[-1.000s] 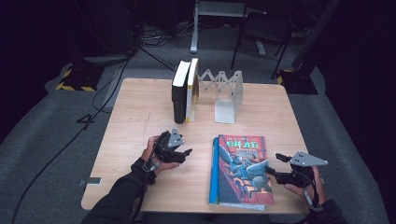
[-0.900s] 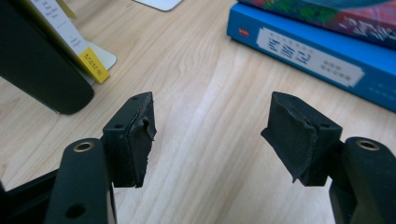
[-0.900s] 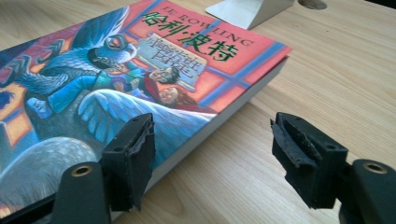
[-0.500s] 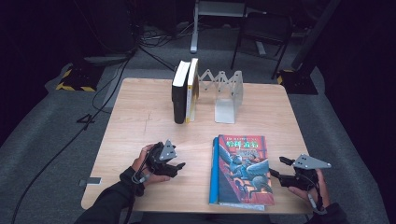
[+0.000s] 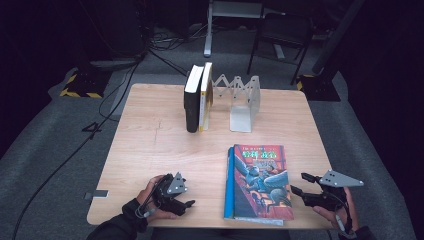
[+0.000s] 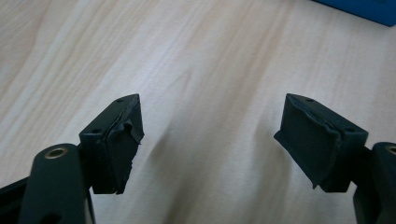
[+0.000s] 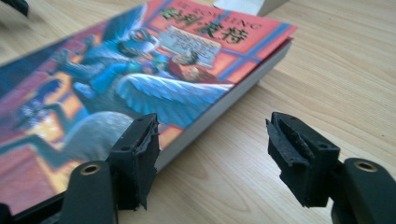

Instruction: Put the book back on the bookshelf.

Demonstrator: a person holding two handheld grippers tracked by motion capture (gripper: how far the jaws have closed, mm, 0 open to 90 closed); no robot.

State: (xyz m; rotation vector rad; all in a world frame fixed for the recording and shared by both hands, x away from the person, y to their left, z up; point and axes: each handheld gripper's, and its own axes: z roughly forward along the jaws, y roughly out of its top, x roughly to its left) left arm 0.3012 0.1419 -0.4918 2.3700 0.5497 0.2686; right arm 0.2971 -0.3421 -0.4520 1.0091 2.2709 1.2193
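Left tool [image 5: 186, 204] sits low over the bare tabletop [image 5: 150, 145] near the front edge, jaws wide with nothing between them, and they've just been opening. The book [image 5: 260, 182] lies flat, cover up, right of it. Right tool [image 5: 300, 184] is at the book's right edge, jaws apart, not gripping anything.
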